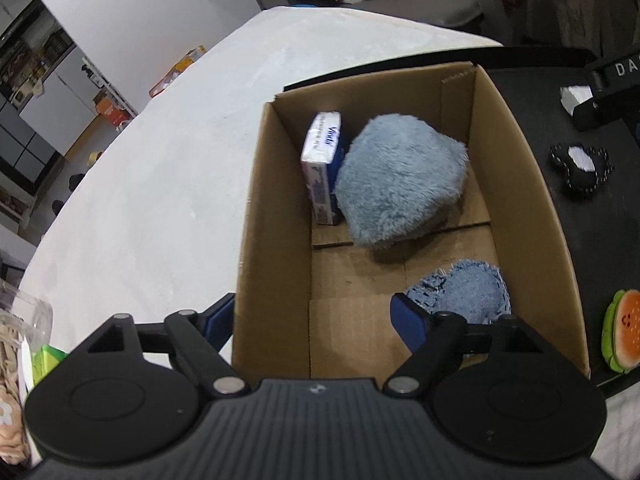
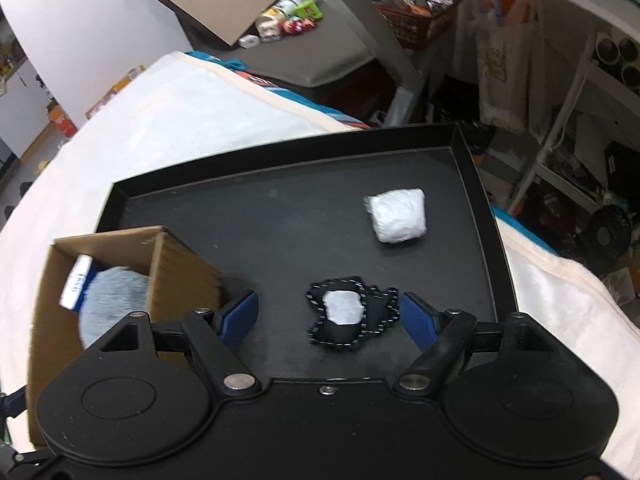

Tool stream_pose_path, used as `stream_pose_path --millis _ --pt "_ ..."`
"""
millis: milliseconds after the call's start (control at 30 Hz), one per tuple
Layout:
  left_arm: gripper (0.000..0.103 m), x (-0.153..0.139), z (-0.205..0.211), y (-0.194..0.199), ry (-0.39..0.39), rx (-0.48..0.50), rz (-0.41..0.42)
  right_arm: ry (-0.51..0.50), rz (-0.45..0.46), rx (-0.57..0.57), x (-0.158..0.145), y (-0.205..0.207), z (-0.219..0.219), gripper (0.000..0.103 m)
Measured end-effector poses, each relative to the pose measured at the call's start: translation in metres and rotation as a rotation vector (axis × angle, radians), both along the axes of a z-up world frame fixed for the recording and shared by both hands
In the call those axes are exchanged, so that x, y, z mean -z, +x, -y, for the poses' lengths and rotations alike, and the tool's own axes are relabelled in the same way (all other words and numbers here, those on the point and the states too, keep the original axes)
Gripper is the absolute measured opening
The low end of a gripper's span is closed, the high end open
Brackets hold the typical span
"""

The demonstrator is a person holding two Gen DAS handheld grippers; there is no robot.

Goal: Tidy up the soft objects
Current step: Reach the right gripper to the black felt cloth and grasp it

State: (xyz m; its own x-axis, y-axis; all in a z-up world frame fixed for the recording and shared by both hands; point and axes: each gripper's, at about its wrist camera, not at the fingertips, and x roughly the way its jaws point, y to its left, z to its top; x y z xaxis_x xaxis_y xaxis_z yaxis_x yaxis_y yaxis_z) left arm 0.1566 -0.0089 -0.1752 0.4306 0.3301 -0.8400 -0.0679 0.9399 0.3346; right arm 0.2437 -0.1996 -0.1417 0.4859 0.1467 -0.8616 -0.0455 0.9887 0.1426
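Observation:
A cardboard box [image 1: 276,216] stands on the black tray and holds a fluffy blue cushion [image 1: 400,184], a white tissue pack [image 1: 322,164] and a blue denim-like cloth [image 1: 468,292]. My left gripper [image 1: 316,316] is open and empty, straddling the box's near left wall. My right gripper [image 2: 330,314] is open over a black-and-white plush [image 2: 348,316] that lies between its fingers on the tray [image 2: 280,216]. A white wrapped bundle [image 2: 398,216] lies farther back. The box also shows in the right wrist view [image 2: 176,268].
A watermelon-shaped plush [image 1: 624,336] lies on the tray right of the box. The black-and-white plush [image 1: 582,166] and white bundle [image 1: 574,96] show there too. The tray rests on a white cloth-covered table [image 1: 160,184]. Cluttered shelves stand at the right [image 2: 560,120].

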Motion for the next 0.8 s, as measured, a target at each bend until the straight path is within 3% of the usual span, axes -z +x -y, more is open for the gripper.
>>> stream_pose_path --millis 233,800 --pt "0.086 0.004 0.005 0.003 0.019 0.0 -0.029 -0.009 -0.036 0.022 0.015 0.01 0.012 0.089" --pt "0.089 0.006 0.014 0.005 0.059 0.007 -0.041 -0.022 -0.116 0.062 0.05 0.023 0.026 0.088"
